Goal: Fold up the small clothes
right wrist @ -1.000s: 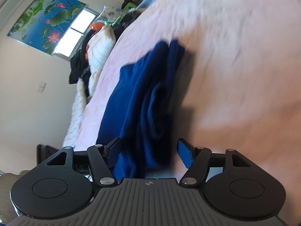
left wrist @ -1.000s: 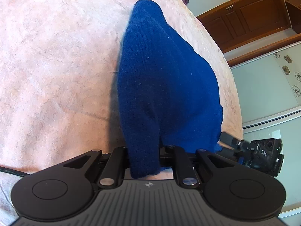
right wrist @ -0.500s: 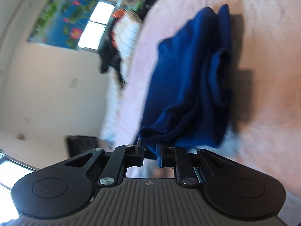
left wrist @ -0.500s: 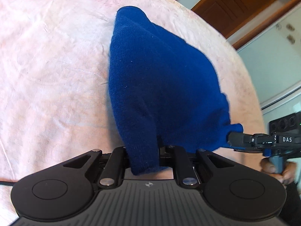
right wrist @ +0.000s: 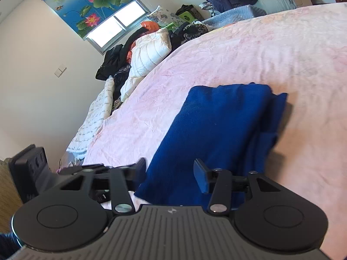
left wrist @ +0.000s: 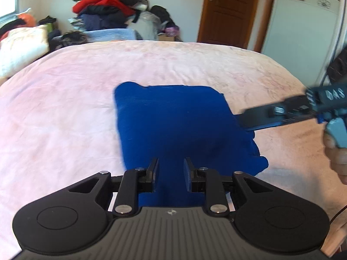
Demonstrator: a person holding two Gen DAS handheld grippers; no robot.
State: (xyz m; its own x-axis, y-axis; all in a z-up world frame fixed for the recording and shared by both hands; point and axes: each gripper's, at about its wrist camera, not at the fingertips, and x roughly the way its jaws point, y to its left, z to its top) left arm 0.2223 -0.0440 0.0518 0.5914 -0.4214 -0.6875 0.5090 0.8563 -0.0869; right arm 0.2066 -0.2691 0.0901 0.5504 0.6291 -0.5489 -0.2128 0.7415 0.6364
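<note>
A blue knit garment [left wrist: 177, 125] lies folded in a rough rectangle on the pink bed cover [left wrist: 65, 108]. My left gripper [left wrist: 171, 173] hovers over its near edge. Its jaws are opening with a gap between the pads, which pinch nothing. My right gripper [left wrist: 245, 121] reaches in from the right at the garment's side, held by a hand [left wrist: 338, 158]. In the right wrist view the same garment [right wrist: 216, 134] lies below my right gripper [right wrist: 171, 171]. Its jaws are opening and stand wide, clear of the cloth.
Piled clothes [left wrist: 104, 6] and a white pillow [left wrist: 21, 45] sit beyond the bed's far edge. A wooden door [left wrist: 229, 10] and a pale wardrobe [left wrist: 303, 21] stand at the back right. A window with a lotus blind [right wrist: 95, 6] is on the left wall.
Both grippers have let go of the blue garment and lifted away. The garment, held up before, now lies flat on the bed. The left view has rolled to level.
</note>
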